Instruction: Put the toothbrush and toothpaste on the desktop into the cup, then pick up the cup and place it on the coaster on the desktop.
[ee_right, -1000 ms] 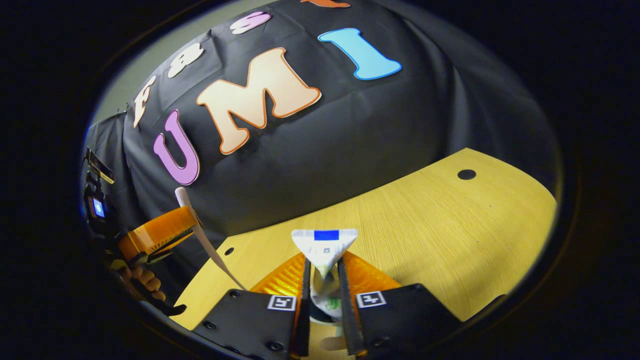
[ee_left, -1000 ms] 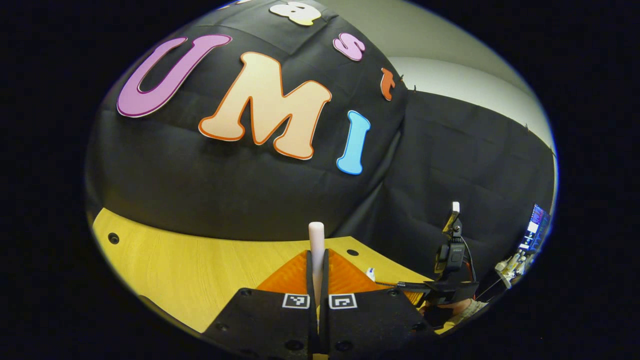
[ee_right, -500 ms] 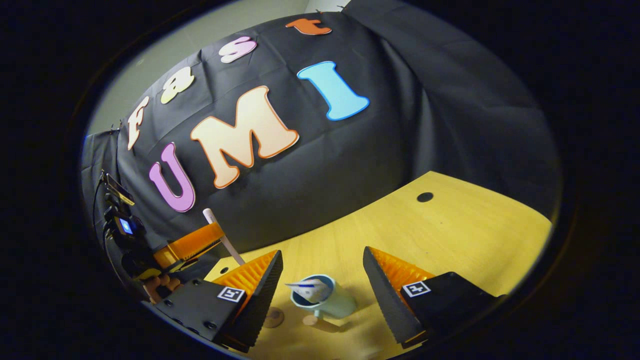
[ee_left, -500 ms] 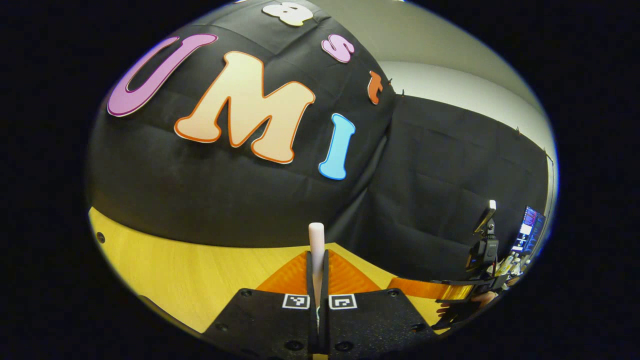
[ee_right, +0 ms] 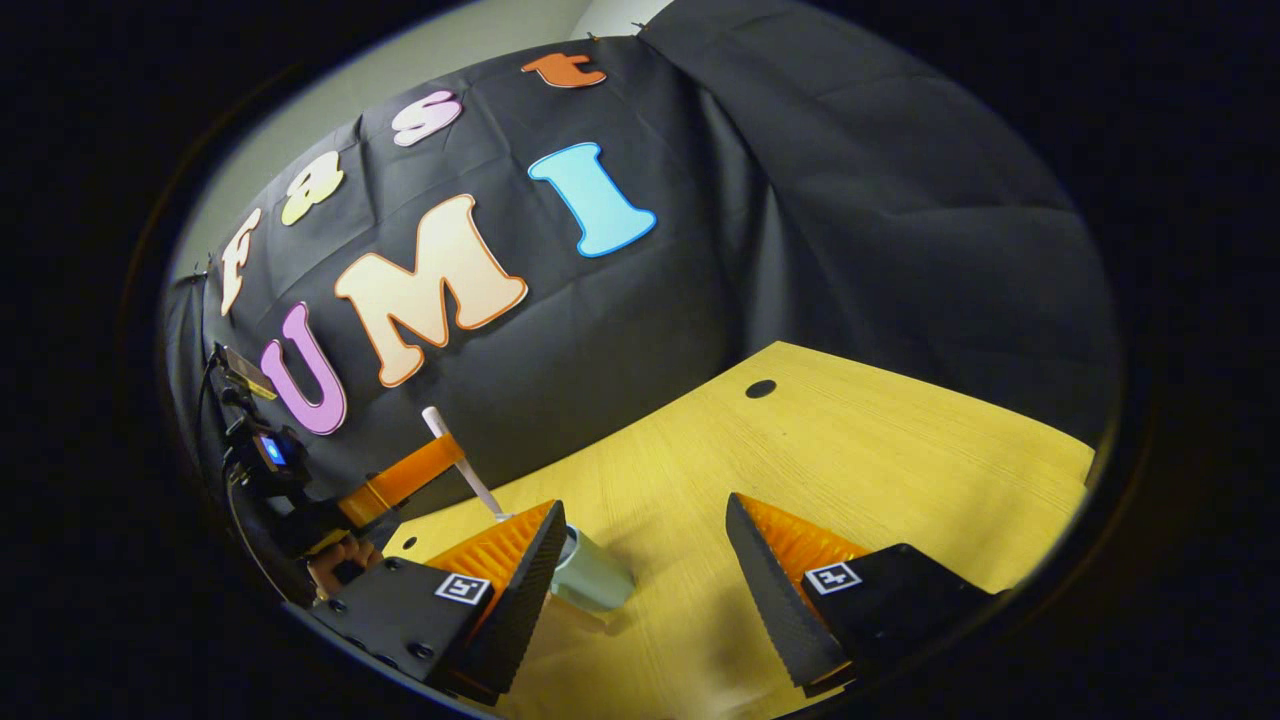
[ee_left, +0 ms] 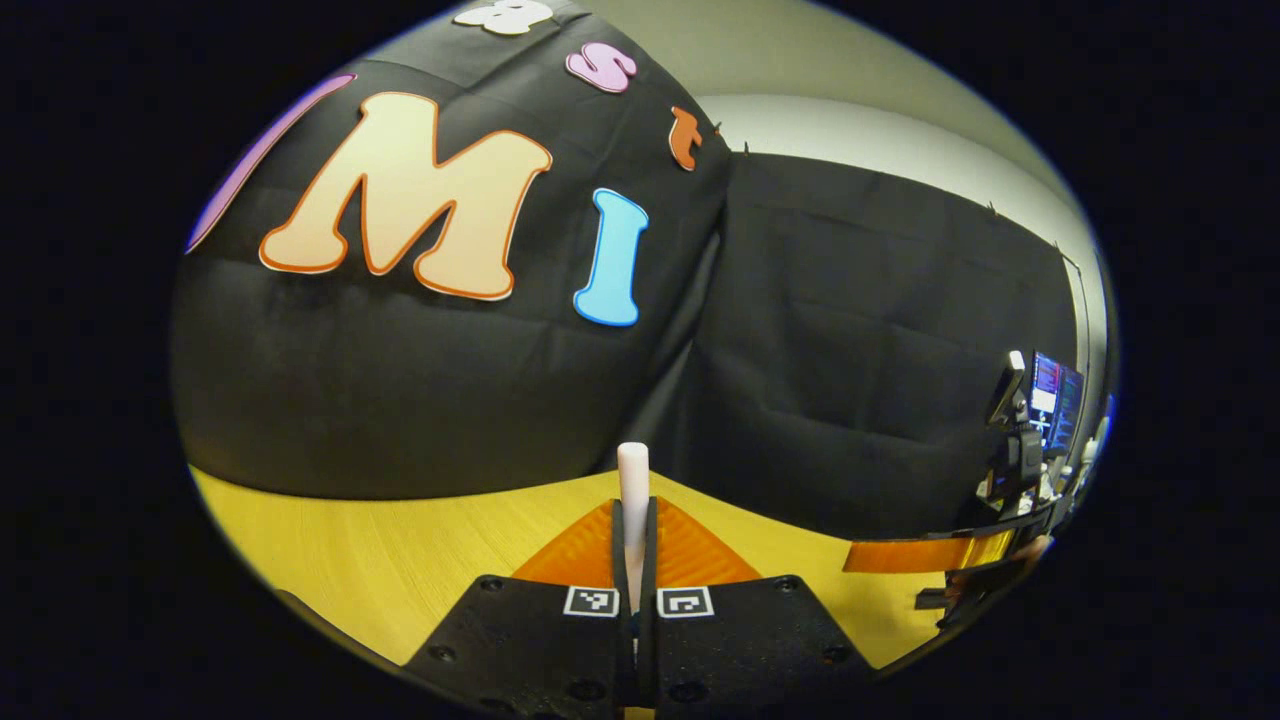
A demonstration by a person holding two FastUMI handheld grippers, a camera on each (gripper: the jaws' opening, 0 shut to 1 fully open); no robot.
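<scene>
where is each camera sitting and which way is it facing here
Left gripper view: rides on the left gripper, facing the booth wall across the desktop; its fingers are shut on the toothbrush.
Right gripper view: rides on the right gripper, looking down at the desktop and cup; its fingers are open.
Shared: the desktop and toothbrush; each view shows the other gripper at its edge, and a hand holds the left one.

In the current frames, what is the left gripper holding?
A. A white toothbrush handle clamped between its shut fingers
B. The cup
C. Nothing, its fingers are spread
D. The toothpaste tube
A. In the left gripper view the left gripper is shut on the white toothbrush, which sticks up past the fingertips; the right gripper view shows it gripped near the cup.
</scene>
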